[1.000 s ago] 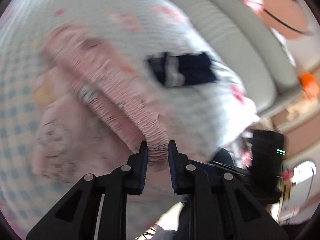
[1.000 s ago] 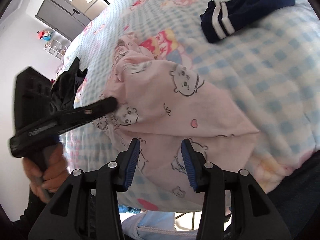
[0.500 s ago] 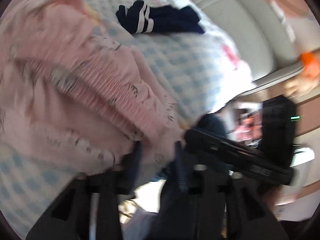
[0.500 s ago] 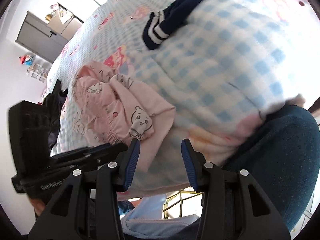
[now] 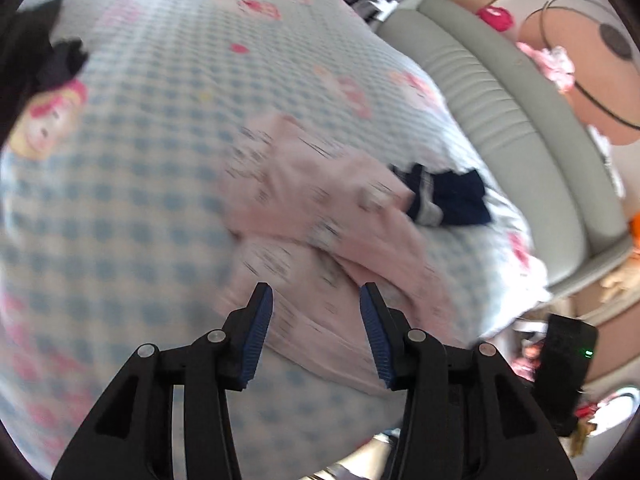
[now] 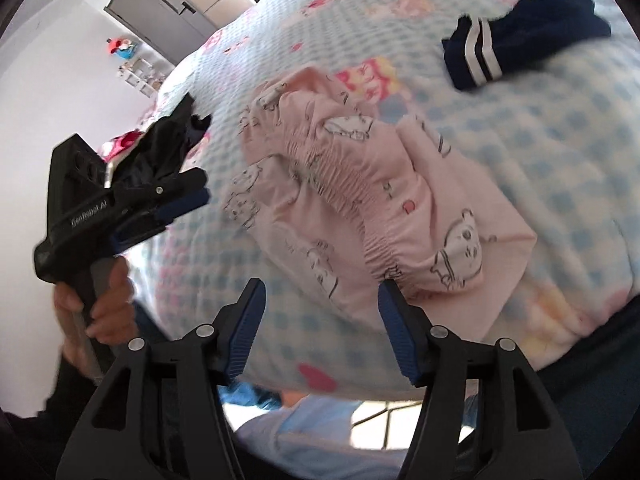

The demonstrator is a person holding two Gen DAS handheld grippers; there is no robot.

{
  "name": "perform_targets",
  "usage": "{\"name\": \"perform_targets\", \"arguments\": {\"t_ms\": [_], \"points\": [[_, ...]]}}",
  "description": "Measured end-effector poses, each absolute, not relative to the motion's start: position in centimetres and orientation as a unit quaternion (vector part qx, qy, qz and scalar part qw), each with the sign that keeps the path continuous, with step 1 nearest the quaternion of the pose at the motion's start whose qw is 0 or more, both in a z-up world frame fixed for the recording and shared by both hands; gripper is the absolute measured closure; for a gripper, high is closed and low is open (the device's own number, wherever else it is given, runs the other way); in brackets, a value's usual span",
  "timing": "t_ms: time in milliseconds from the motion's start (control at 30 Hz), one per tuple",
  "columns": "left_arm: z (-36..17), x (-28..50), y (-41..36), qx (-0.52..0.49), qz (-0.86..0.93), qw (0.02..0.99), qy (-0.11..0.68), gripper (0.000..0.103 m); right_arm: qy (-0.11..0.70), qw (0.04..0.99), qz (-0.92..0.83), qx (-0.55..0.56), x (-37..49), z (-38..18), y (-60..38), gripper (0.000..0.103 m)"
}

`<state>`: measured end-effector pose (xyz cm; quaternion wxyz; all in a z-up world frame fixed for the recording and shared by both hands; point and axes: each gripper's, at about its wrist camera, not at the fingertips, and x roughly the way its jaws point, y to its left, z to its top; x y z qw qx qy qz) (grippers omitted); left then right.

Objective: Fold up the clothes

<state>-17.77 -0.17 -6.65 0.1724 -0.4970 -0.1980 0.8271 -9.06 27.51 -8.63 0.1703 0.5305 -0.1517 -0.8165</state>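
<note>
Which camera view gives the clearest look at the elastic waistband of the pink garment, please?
The right wrist view: the gathered waistband of the pink garment is sharp and runs across the frame. In the left wrist view the garment is motion-blurred, and no waistband can be made out.

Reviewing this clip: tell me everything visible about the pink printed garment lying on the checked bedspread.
The pale pink soft fabric garment, printed with black-outlined cartoon bears and small hearts, has a gathered elastic waistband running across it. It lies loosely folded and rumpled on the blue-and-white checked bedspread, near its front edge. The dark navy striped garment lies apart from it in the right wrist view. Neither gripper holds it; the right gripper has its jaws opening just short of it.
</note>
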Motion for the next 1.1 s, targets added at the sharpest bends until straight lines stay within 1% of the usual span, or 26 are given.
{"name": "perform_targets", "arguments": {"t_ms": [67, 100, 133, 200, 267, 300, 333, 433, 467, 533, 567, 600, 633, 667, 700, 733, 767, 833, 900, 1000, 1067, 1100], "points": [[-7.7, -19.2, -1.0, -0.507, 0.837, 0.128, -0.160, 0.055, -0.156, 0.119, -0.822, 0.534, -9.6, -9.1, 28.3, 0.044], [-8.0, -20.0, -1.2, -0.512, 0.837, 0.121, -0.148, 0.054, -0.163, 0.099, -0.823, 0.535, -9.8, -9.1, 28.9, 0.046], [-8.3, -20.7, -1.6, -0.516, 0.834, 0.127, -0.150, 0.048, -0.170, 0.080, -0.824, 0.534, -9.9, -9.1, 29.6, 0.047], [-9.2, -22.3, -2.2, -0.528, 0.817, 0.149, -0.180, 0.040, -0.179, 0.072, -0.824, 0.532, -9.7, -9.0, 30.6, 0.047], [-10.6, -23.8, -2.4, -0.534, 0.796, 0.172, -0.225, 0.037, -0.194, 0.069, -0.822, 0.531, -9.5, -9.2, 31.6, 0.047], [-11.3, -24.4, -2.1, -0.536, 0.790, 0.172, -0.242, 0.032, -0.206, 0.069, -0.819, 0.531, -9.5, -9.5, 32.1, 0.047], [-12.0, -25.1, -2.0, -0.540, 0.785, 0.163, -0.257, 0.030, -0.228, 0.072, -0.815, 0.527, -9.7, -9.8, 32.7, 0.047], [-13.6, -26.8, -0.8, -0.551, 0.759, 0.172, -0.299, 0.030, -0.297, 0.101, -0.805, 0.504, -10.6, -10.2, 34.0, 0.047], [-13.8, -27.1, -0.2, -0.550, 0.755, 0.185, -0.306, 0.030, -0.306, 0.107, -0.805, 0.497, -10.9, -10.1, 34.2, 0.047], [-13.8, -27.6, 1.4, -0.544, 0.758, 0.195, -0.303, 0.031, -0.293, 0.101, -0.807, 0.503, -11.9, -10.3, 34.3, 0.047], [-13.7, -27.9, 2.0, -0.541, 0.760, 0.199, -0.299, 0.032, -0.286, 0.097, -0.803, 0.513, -12.6, -10.8, 34.2, 0.047], [-13.7, -28.1, 2.6, -0.538, 0.763, 0.203, -0.294, 0.038, -0.289, 0.099, -0.796, 0.523, -13.1, -11.4, 34.1, 0.047], [-13.6, -28.1, 3.2, -0.537, 0.768, 0.203, -0.283, 0.060, -0.295, 0.102, -0.787, 0.533, -13.5, -12.1, 34.0, 0.047], [-13.3, -27.9, 3.7, -0.534, 0.777, 0.201, -0.267, 0.072, -0.300, 0.105, -0.778, 0.542, -14.0, -12.7, 33.9, 0.055], [-12.8, -27.6, 4.0, -0.531, 0.784, 0.205, -0.249, 0.081, -0.300, 0.116, -0.774, 0.545, -14.3, -13.1, 33.5, 0.062], [-12.3, -27.2, 4.4, -0.528, 0.789, 0.210, -0.233, 0.087, -0.295, 0.133, -0.775, 0.543, -14.5, -12.9, 33.1, 0.073], [-11.8, -26.8, 4.5, -0.525, 0.792, 0.220, -0.221, 0.089, -0.287, 0.152, -0.780, 0.534, -14.7, -12.5, 32.7, 0.083], [-10.2, -26.1, 4.3, -0.515, 0.802, 0.227, -0.197, 0.094, -0.264, 0.168, -0.795, 0.520, -15.2, -11.3, 32.1, 0.095], [-8.2, -25.9, 3.8, -0.497, 0.816, 0.229, -0.187, 0.094, -0.244, 0.162, -0.808, 0.511, -16.2, -10.2, 31.9, 0.097], [-3.4, -26.5, 1.6, -0.453, 0.838, 0.231, -0.199, 0.095, -0.231, 0.159, -0.826, 0.489, -18.4, -7.9, 31.8, 0.098], [1.7, -26.9, 0.3, -0.401, 0.864, 0.232, -0.199, 0.095, -0.217, 0.162, -0.844, 0.462, -20.1, -4.9, 31.5, 0.098], [4.6, -26.8, -0.3, -0.370, 0.877, 0.234, -0.200, 0.095, -0.209, 0.170, -0.858, 0.437, -20.7, -2.2, 31.3, 0.098]]}}
